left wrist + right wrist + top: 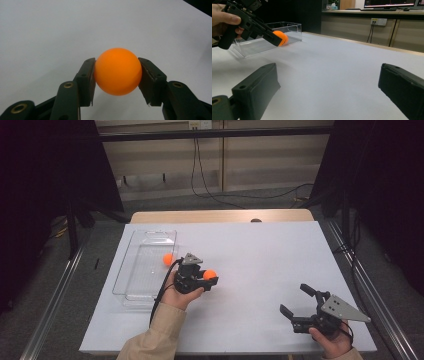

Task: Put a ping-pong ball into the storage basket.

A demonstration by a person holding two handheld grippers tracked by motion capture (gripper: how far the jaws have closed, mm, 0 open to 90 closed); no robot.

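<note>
Holding an orange ball [210, 274] tight between its jaws near the middle of the high view, the left gripper [209, 279] probably needs to carry it left to the clear box [131, 291], where another ball [168, 259] sits, while the right gripper [295, 302] waits wide open and empty.

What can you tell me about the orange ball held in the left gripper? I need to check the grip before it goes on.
The orange ball is a small, smooth, matte sphere, plastic by its look, whole and unmarked. The left gripper is shut on it: its two black pads press the ball's opposite sides at about mid-height, centred. It hangs above the white table, apparently not touching it, just right of the clear tray, where a second ball lies.
</note>
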